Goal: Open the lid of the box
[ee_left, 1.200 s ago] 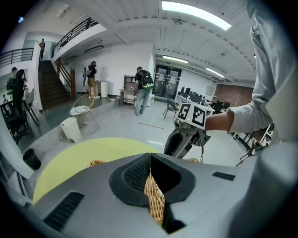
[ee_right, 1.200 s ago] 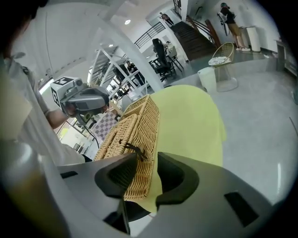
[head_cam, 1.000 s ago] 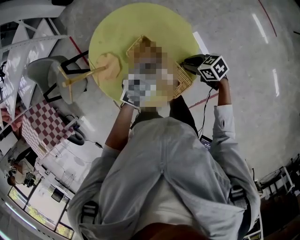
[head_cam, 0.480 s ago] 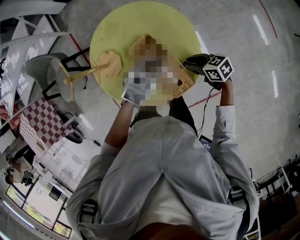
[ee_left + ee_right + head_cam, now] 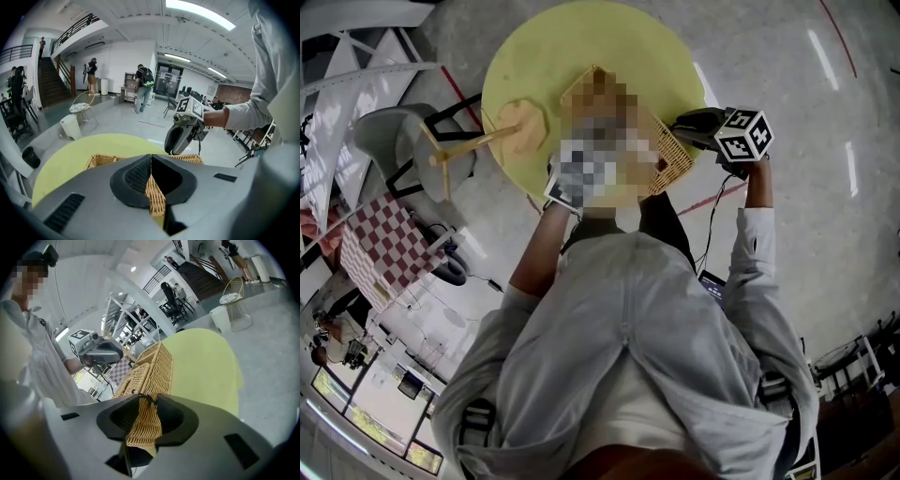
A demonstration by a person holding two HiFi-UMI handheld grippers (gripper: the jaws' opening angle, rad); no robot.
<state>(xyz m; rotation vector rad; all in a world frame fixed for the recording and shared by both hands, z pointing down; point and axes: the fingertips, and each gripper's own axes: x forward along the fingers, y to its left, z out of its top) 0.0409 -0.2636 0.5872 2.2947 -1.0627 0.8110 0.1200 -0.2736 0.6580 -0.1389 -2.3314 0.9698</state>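
A round yellow surface is being shown on the polished grey floor of an open hall, and a wicker box is being carried on it, its lid apparently down. The box's near side is being pinched by the closed left gripper, and its right end is being clamped by the narrowed right gripper, both arms being held forward to the surface.

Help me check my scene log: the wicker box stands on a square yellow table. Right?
No: the table is round, not square, as the head view shows. The wicker box does stand on that yellow table.
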